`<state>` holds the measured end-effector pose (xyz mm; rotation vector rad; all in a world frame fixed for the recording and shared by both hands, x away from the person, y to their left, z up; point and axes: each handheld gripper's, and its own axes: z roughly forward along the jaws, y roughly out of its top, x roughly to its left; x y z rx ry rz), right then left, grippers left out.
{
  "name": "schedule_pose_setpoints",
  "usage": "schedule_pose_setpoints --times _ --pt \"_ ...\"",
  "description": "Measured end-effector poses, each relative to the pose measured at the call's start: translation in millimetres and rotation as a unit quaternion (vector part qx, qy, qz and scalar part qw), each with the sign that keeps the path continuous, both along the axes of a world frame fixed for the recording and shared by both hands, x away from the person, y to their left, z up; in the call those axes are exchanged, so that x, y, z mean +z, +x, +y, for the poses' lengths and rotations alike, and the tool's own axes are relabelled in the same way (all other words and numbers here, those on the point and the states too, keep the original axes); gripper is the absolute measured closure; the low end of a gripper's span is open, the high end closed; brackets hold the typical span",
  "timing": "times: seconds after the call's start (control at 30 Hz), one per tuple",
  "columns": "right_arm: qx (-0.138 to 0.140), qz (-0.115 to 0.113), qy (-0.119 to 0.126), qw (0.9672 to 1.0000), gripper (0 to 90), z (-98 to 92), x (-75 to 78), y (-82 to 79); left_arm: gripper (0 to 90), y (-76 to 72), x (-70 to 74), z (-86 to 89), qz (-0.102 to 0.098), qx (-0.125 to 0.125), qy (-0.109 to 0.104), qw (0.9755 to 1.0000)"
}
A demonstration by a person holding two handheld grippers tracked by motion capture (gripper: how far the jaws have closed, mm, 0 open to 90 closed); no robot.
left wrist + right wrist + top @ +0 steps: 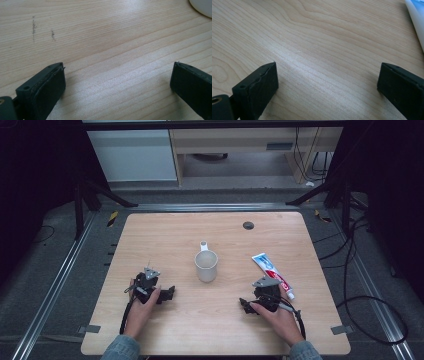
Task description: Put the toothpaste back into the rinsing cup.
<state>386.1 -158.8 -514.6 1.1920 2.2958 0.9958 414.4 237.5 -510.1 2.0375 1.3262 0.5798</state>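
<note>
1. Fingers first, from the left of the high view: my left gripper [169, 293] rests low on the counter [150, 240] at the lower left, and in the left gripper view its two black fingers [46, 87] stand spread wide with only bare wood between them.

2. At the middle of the high view the white mug [206, 265] stands upright, its handle turned toward the far edge. A curve of its base [202, 7] shows at the upper right of the left gripper view, so the left gripper is aimed roughly toward it but lies well apart.

3. Right of the mug, the toothpaste tube [272, 274] lies flat and slanted, cap toward the lower right. Its white end [417, 20] shows along the upper right edge of the right gripper view.

4. At the lower right, my right gripper [244, 304] sits on the counter near the tube's cap end, its fingers [259, 86] likewise spread, pinching nothing.

5. I judge this to be the start: nothing is gripped yet, both hands are parked.

6. Next, I think the right gripper must swing toward the tube and straddle its body across the narrow width before closing; the left could steady the mug.
</note>
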Motion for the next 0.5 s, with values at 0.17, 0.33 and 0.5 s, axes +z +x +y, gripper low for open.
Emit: schedule_pose_setpoints --times 0.17,0.33,0.5 --pt "0.002 -0.001 -0.001 1.0000 3.5 -0.5 -0.1 3.1 0.0 0.0 0.0 0.0 0.000 0.000 0.000 1.0000" --pt "-0.004 -0.001 -0.002 1.0000 4.0 0.0 0.3 4.7 0.0 0.2 0.0 0.1 0.000 -0.002 0.000 1.0000" --pt "-0.015 -0.008 -0.017 0.9997 10.5 0.1 7.8 2.0 0.0 0.5 0.0 0.2 0.001 -0.003 0.000 1.0000"
